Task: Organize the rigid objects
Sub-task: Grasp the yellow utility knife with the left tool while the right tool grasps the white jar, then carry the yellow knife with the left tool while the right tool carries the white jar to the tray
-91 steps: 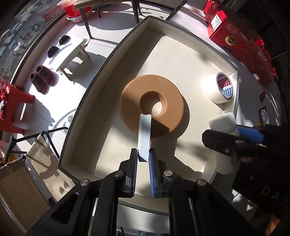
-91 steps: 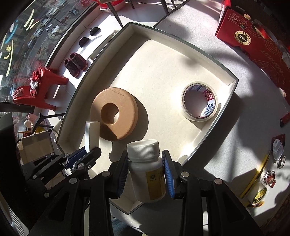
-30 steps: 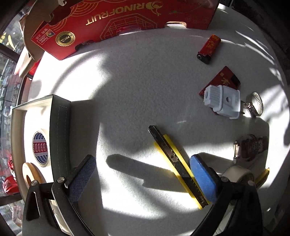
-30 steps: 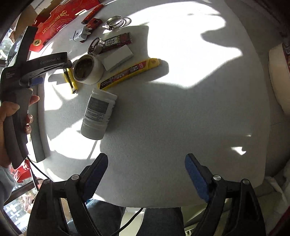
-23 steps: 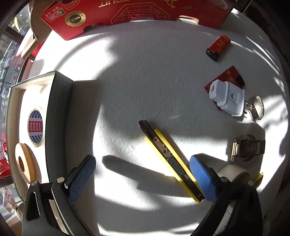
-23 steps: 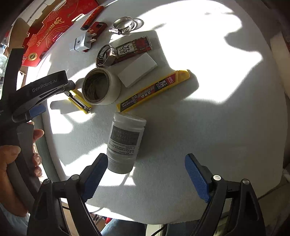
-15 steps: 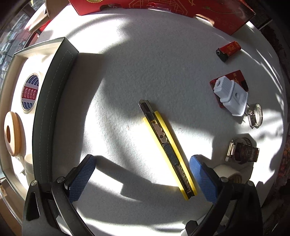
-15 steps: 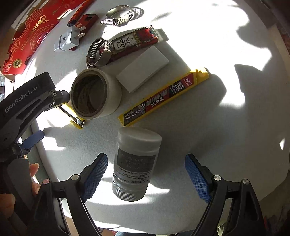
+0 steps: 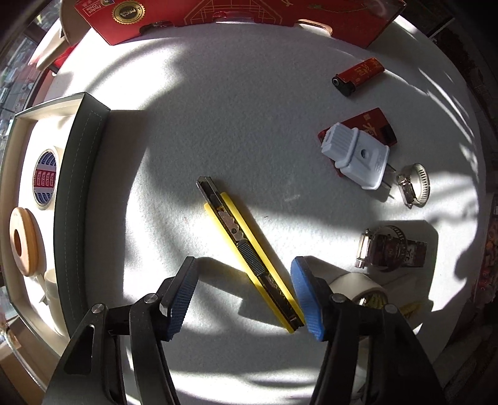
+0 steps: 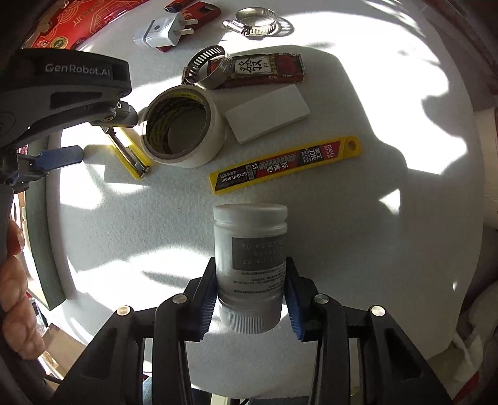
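White felt-like tabletop (image 9: pixel 236 102) fills both views, sunlit in patches and shadowed in others, with bare cloth ahead of the left gripper up to a red gift box (image 9: pixel 249 15) along the far edge.

The left gripper (image 9: pixel 244 289) points down at the table; its jaws have just been closing and stand apart, with the rear half of a yellow utility knife (image 9: pixel 246 252) lying slantwise between them. The knife's butt end lies just beside the right-hand pad, though contact there cannot be told; the left-hand pad is clear of it, with open cloth between. Off to the gripper's left, the dark wall of a storage tray (image 9: pixel 74 199) runs along the table edge. Ahead and to its right lie a white plug adapter (image 9: pixel 356 159), a red lighter (image 9: pixel 358 76) and a hose clamp (image 9: pixel 414 183).

The right gripper (image 10: pixel 250 299) has just been closing and is clamped on a white plastic bottle (image 10: pixel 250 255) lying on its side, pads pressed against the body near the cap end. Just ahead of the bottle lies a yellow blade case (image 10: pixel 286 165), apart from it. Further ahead sit a roll of tape (image 10: pixel 183 127) and a white block (image 10: pixel 267 113). To this gripper's right the cloth is bare out to the table's curved edge.
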`<control>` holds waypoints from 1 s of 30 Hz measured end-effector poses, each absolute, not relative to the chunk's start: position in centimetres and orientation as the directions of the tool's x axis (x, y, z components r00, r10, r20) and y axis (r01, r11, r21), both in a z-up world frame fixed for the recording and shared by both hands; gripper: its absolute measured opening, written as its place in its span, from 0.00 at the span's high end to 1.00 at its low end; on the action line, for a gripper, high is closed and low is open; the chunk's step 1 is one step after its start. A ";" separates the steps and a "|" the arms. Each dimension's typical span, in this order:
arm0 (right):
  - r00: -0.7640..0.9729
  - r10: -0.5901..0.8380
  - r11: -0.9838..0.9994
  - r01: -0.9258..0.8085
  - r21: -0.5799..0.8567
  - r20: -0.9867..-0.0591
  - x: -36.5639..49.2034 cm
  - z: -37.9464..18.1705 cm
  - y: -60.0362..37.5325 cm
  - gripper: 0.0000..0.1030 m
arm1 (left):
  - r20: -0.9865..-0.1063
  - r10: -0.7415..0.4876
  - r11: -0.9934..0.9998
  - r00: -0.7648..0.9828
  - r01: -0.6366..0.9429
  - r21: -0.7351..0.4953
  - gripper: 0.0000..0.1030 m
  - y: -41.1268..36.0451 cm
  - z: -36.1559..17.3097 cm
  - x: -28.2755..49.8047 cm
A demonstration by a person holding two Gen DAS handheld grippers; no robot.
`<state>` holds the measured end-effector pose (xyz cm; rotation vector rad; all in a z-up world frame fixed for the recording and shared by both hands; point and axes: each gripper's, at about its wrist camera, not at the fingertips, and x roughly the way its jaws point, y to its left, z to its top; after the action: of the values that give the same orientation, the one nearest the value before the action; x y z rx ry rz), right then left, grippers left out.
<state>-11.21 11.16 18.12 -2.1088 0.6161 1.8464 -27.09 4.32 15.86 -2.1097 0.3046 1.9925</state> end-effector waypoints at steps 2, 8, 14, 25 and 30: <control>0.081 -0.138 -0.879 -0.469 0.084 -0.987 -11.3 18.9 12.3 0.60 | -0.998 0.016 -0.941 0.056 -0.335 -0.034 0.72 4.5 16.3 -26.9; 0.040 -0.098 -0.908 -0.412 0.073 -0.994 -10.4 21.2 12.3 0.61 | -0.995 0.059 -0.863 0.086 -0.497 -0.094 0.83 4.1 17.4 -23.9; 0.028 -0.101 -0.907 -0.413 0.081 -0.994 -8.1 22.3 12.7 0.61 | -0.991 0.086 -0.831 0.107 -0.540 -0.130 0.83 0.3 18.6 -21.5; 0.032 -0.109 -0.908 -0.410 0.087 -0.994 -8.4 22.6 13.7 0.61 | -0.977 0.175 -0.792 0.121 -0.573 -0.212 0.83 -3.1 22.0 -19.9; 0.023 -0.096 -0.931 -0.357 0.081 -0.995 -8.1 23.4 12.4 0.61 | -0.977 0.191 -0.771 0.099 -0.601 -0.212 0.83 -4.8 23.9 -17.7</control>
<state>-8.08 12.38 23.42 -2.1002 0.4729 2.0166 -17.72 -4.82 23.93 -1.7942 0.4018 1.7329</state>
